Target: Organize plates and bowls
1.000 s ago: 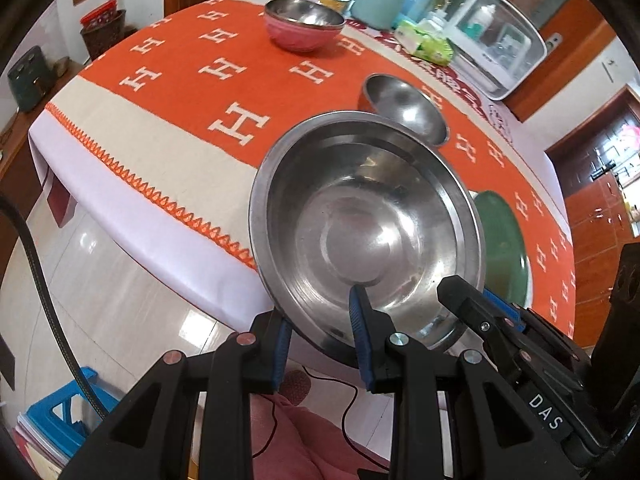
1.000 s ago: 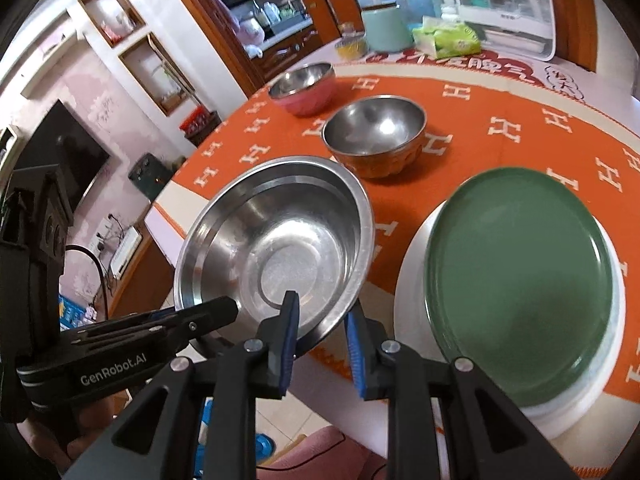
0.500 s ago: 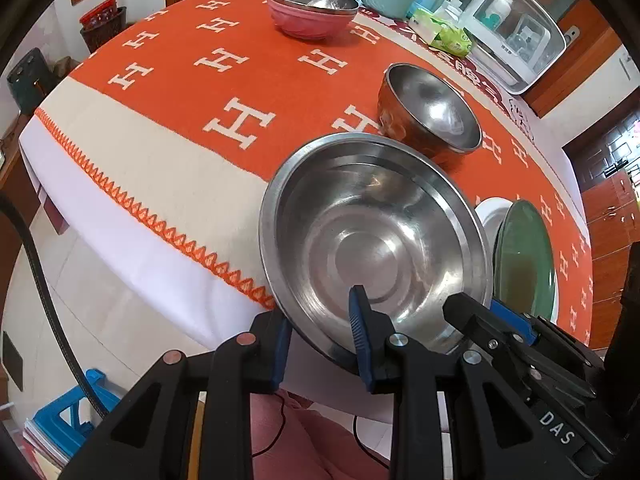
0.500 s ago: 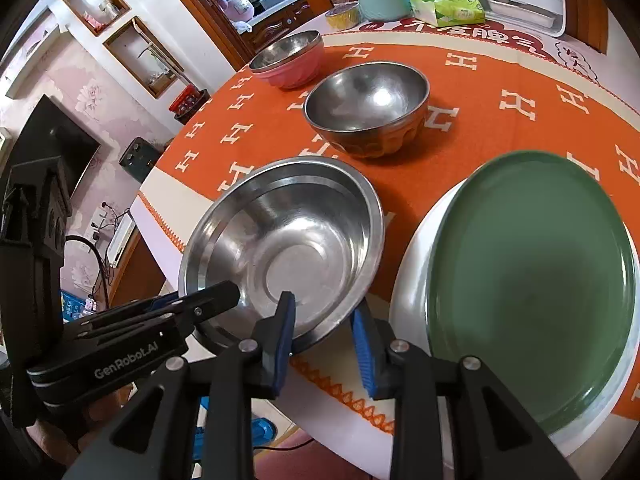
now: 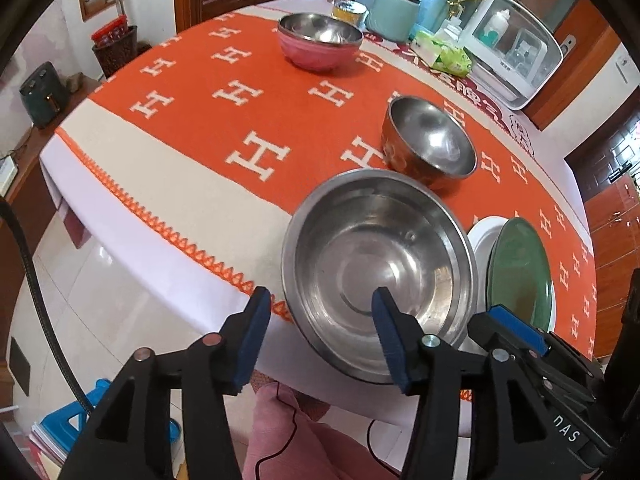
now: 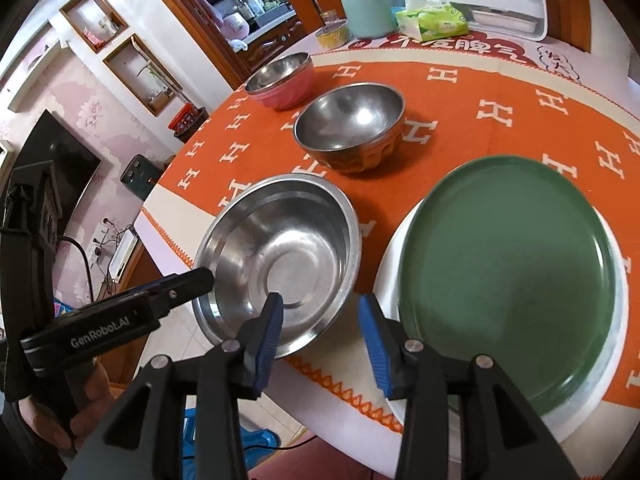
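bronze bowl behind steel basin | green plate beside

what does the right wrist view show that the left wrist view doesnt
Only the right wrist view shows the wall-mounted TV and the hand carrying the other hand-held gripper. Only the left wrist view shows the blue stool on the floor. Both share the large steel bowl, green plate, pink bowl and orange tablecloth.
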Tool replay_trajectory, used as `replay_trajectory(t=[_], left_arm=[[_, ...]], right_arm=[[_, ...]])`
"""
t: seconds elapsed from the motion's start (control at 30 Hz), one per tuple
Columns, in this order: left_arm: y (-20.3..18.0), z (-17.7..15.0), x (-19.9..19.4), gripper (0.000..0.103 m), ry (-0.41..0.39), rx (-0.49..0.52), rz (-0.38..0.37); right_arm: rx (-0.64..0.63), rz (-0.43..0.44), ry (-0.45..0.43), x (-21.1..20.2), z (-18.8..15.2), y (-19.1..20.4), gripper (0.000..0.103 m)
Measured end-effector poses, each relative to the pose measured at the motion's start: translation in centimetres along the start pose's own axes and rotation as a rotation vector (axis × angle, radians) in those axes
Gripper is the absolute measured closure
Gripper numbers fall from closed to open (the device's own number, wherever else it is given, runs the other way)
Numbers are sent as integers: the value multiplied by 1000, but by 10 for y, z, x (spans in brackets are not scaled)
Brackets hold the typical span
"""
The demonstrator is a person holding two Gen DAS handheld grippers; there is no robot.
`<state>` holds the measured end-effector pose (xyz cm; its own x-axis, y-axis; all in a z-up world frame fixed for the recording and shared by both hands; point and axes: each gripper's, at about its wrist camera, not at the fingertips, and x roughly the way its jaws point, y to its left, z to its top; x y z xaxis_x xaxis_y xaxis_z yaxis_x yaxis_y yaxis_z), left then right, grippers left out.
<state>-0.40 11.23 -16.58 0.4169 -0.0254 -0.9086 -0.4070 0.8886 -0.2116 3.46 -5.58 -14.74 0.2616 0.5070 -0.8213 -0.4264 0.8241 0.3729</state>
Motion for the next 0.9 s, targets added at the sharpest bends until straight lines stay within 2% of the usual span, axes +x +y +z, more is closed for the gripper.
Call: replay_trajectory(t=[0.07,0.13,0.3,0.43,0.63,0.73,0.9], left_arm=[[-1,0,-8,46,-14,6,9],[-3,-2,-20,37,-33,26,27],[-11,-8,-50,30,-79,61,58],[-15,-14,-75,26,-118,78,71],[-20,-14,-106,25,-185,133,116],[-17,-8,-118,23,-212,140,108],[-9,7,-132,23,-240,172,93]], right_arm=[[-6,-4,-14,-6,-1,2,61],[-14,-11,-31,-14,-2,4,57],[-33,-23,-91,-36,-5,11,56],[-46,-34,-145,-53,-8,17,44],[-60,-43,-204,-72,-6,27,38],[-63,-52,-225,-77,-3,31,33],[-41,-89,-264,-83,2,37,33]])
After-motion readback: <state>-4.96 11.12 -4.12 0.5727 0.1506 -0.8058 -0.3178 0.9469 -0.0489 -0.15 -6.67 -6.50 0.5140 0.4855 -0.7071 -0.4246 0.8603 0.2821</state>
